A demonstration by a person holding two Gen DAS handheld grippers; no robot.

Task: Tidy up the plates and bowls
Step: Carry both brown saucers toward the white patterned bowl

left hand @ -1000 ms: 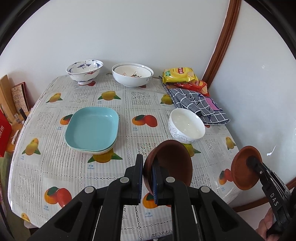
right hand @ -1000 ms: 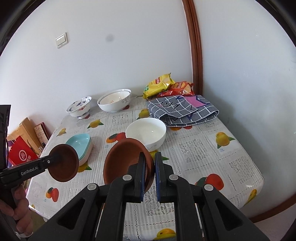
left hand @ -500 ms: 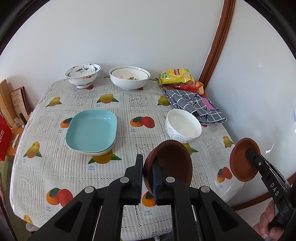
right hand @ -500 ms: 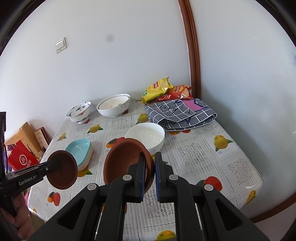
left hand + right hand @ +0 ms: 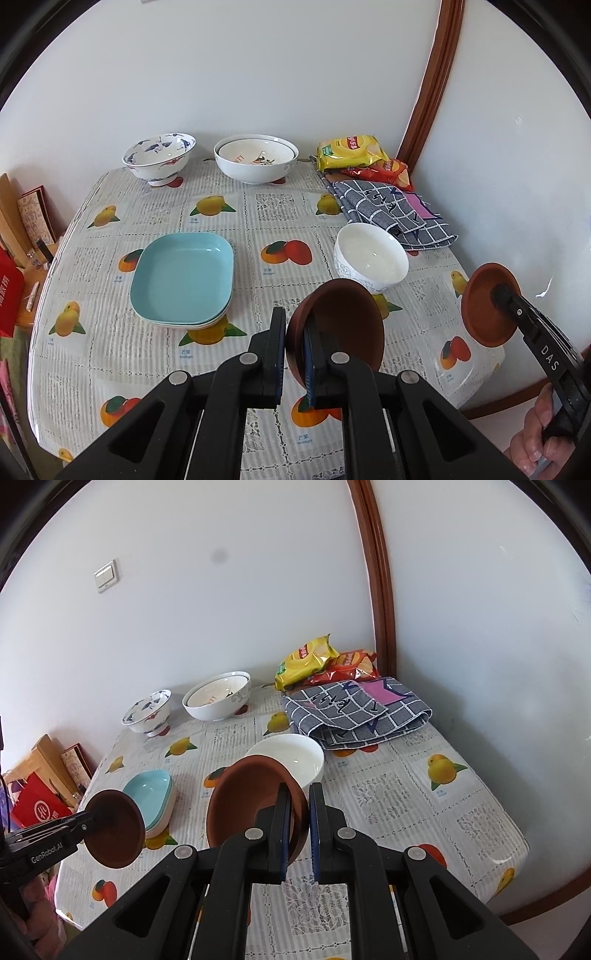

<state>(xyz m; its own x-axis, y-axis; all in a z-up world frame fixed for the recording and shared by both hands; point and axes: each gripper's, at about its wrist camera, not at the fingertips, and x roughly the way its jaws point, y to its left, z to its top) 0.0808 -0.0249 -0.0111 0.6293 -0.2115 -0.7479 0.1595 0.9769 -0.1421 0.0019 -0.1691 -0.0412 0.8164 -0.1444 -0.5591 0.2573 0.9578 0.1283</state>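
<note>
"DAS" stands in white on the right gripper [image 5: 495, 295], at 4 o'clock in the left wrist view. "GenRobot.AI" stands on the left gripper [image 5: 96, 814], at 8 o'clock in the right wrist view. "mango" is printed on the tablecloth [image 5: 273, 274].

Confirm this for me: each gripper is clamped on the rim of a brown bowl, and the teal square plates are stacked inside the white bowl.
Wrong on one count. In the left wrist view the teal square plates sit directly on the tablecloth, apart from the white bowl, which is empty. The rest holds: the left gripper and right gripper are each clamped on the rim of a brown bowl.
</note>
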